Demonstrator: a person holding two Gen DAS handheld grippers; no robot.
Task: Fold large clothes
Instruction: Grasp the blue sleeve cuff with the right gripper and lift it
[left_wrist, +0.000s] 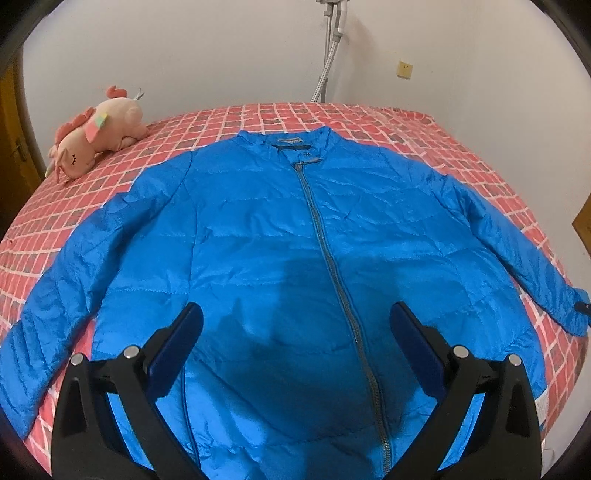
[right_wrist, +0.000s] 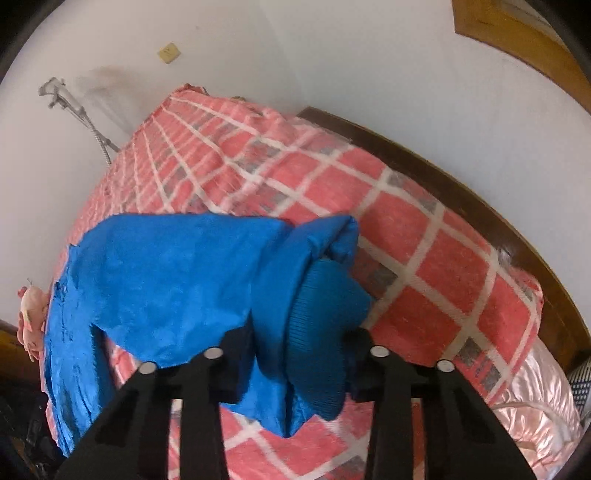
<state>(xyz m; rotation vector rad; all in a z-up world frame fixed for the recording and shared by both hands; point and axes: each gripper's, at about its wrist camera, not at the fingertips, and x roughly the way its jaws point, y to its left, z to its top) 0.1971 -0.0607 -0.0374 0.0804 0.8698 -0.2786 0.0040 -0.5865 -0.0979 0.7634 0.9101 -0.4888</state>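
A bright blue zip-up puffer jacket (left_wrist: 258, 236) lies face up on the bed with its zipper closed, collar at the far side and both sleeves spread outward. My left gripper (left_wrist: 295, 328) hovers open over the jacket's lower front, with nothing between its fingers (left_wrist: 177, 343). In the right wrist view, the jacket's sleeve (right_wrist: 177, 280) is bunched up and lifted off the bed cover. My right gripper (right_wrist: 299, 347) is shut on its ribbed cuff (right_wrist: 325, 314), which fills the gap between the jaws and hides the pads.
The bed has a red checked cover (left_wrist: 369, 122) and a dark wooden frame (right_wrist: 480, 210). A pink plush toy (left_wrist: 96, 136) lies at the far left corner. A hose and stand (left_wrist: 328, 55) lean on the white wall. Pink satin bedding (right_wrist: 535, 398) hangs at the right edge.
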